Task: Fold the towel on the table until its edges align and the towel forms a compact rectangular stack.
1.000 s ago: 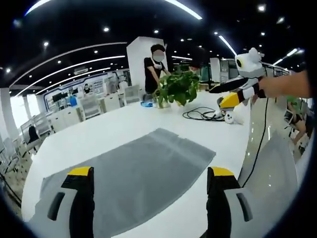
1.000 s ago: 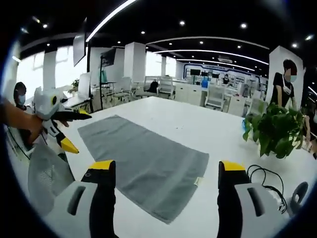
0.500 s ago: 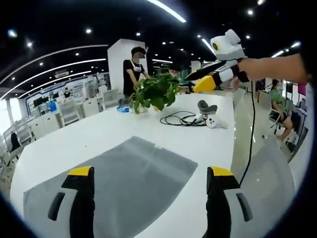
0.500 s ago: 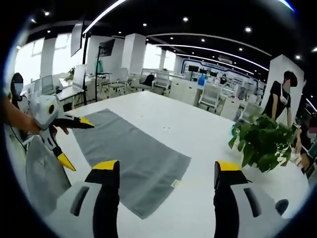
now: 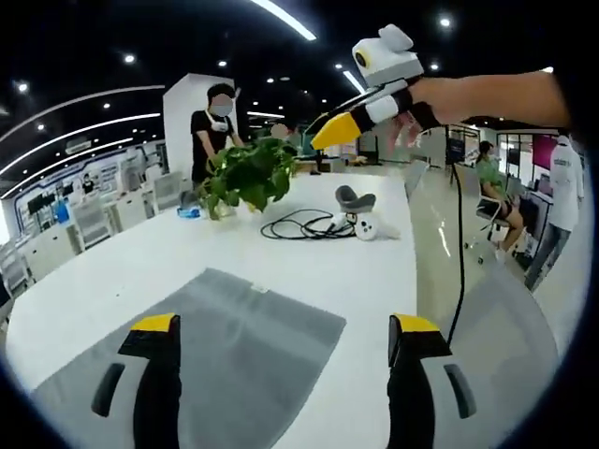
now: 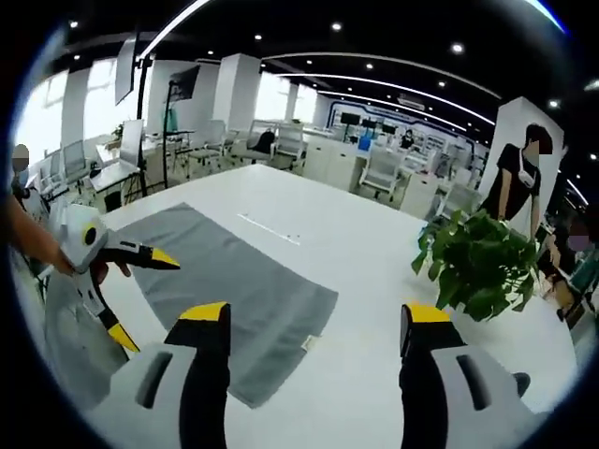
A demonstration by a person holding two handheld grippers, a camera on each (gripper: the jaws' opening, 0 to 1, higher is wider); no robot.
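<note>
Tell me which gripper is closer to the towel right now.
The left gripper. In the right gripper view it hangs open just over the towel at its edge, while the right gripper is up in the air above the cable.

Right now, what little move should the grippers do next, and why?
Probably lower the left gripper onto the near edge of the grey towel. The towel lies flat and unfolded on the white table, and both grippers are open and holding nothing.

Legible text: none. You are looking at a towel (image 6: 234,299) with a small tag too tiny to read; distant wall screens are showing only blur.
</note>
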